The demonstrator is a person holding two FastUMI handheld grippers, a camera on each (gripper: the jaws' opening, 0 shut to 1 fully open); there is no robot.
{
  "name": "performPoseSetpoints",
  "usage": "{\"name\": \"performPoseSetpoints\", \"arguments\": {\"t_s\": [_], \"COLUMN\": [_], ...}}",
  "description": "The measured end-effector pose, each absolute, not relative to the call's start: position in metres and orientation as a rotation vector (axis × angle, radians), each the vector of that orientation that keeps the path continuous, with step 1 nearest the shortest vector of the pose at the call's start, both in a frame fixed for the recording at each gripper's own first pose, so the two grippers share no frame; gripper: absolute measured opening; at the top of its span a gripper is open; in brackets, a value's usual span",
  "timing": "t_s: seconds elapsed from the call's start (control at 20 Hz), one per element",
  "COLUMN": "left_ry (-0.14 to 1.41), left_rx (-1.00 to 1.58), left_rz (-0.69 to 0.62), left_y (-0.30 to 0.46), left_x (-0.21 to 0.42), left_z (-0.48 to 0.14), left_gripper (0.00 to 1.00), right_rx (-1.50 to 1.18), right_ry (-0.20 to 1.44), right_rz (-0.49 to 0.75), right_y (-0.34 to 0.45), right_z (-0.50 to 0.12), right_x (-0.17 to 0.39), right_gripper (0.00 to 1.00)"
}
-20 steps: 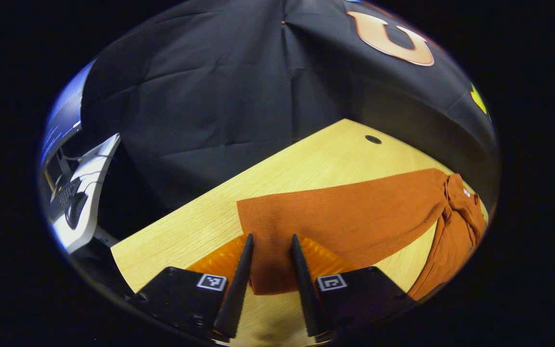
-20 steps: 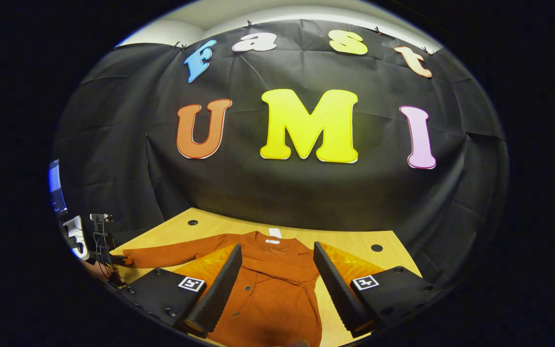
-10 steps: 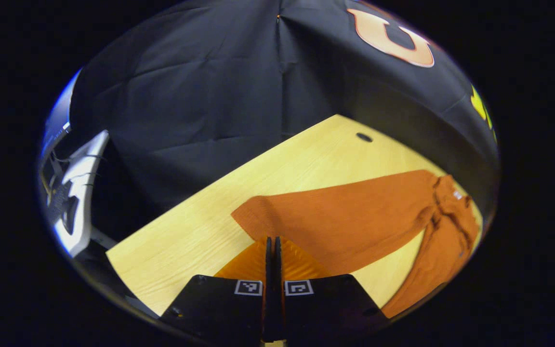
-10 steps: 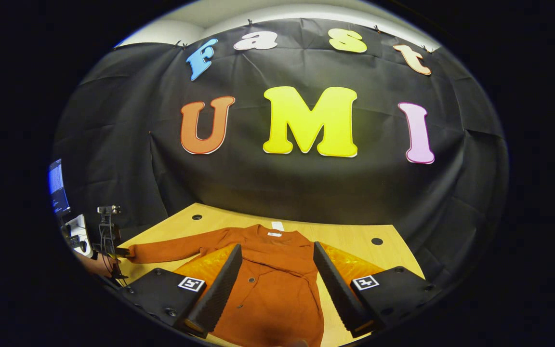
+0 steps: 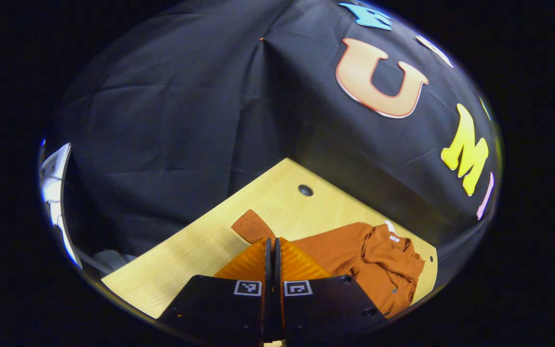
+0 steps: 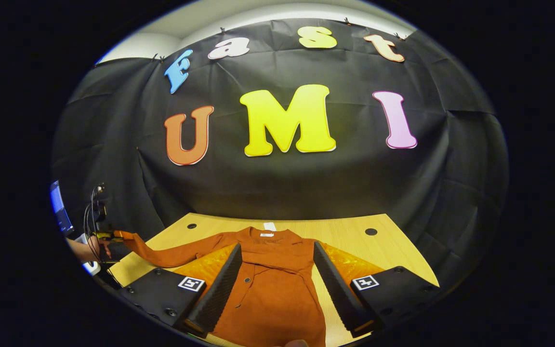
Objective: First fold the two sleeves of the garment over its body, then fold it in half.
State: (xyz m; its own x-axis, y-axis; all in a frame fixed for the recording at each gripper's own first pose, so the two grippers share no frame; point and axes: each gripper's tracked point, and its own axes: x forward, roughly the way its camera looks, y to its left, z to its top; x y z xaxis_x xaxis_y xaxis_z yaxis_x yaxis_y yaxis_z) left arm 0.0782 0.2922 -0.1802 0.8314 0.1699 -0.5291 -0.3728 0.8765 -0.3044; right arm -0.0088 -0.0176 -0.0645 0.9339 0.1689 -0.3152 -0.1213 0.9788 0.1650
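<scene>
Jaws closed: left gripper [image 5: 272,246] pinching one sleeve [image 5: 253,227]; right gripper [image 6: 277,253] agape

No readable text, brand name or number could be made out on the objects in either view. Square black-and-white coded markers [image 5: 247,287] sat on the housing of the left gripper [image 5: 272,250], one on each side of its fingers, and a matching pair [image 6: 191,283] stood on the housing of the right gripper [image 6: 277,274]; they carried patterns, not letters. A small white tag [image 6: 266,234] lay inside the collar of the rust-orange garment [image 6: 272,289], with a second white tag [image 6: 270,226] just behind it on the worktop [image 6: 354,241]; both were too small for any print to be read.
</scene>
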Motion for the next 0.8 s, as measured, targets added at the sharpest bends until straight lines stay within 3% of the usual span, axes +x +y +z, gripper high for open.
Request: {"name": "performPoseSetpoints", "arguments": {"t_s": [0.3, 0.5, 0.8], "left_ry": [0.432, 0.356, 0.339], "left_rx": [-0.258, -0.077, 0.185], "left_rz": [0.093, -0.071, -0.386], "left_y": [0.23, 0.149, -0.044], "left_x": [0.173, 0.236, 0.282], "left_z": [-0.079, -0.02, -0.033], "left_gripper": [0.03, 0.03, 0.03], "right_rx": [0.219, 0.247, 0.261], "right_ry": [0.293, 0.277, 0.273], "right_rz": [0.08, -0.002, -0.143], "right_y": [-0.057, -0.094, -0.151], "right_z": [-0.06, -0.061, -0.062], "right_x": [-0.012, -0.019, -0.042], "right_gripper": [0.94, 0.95, 0.95]}}
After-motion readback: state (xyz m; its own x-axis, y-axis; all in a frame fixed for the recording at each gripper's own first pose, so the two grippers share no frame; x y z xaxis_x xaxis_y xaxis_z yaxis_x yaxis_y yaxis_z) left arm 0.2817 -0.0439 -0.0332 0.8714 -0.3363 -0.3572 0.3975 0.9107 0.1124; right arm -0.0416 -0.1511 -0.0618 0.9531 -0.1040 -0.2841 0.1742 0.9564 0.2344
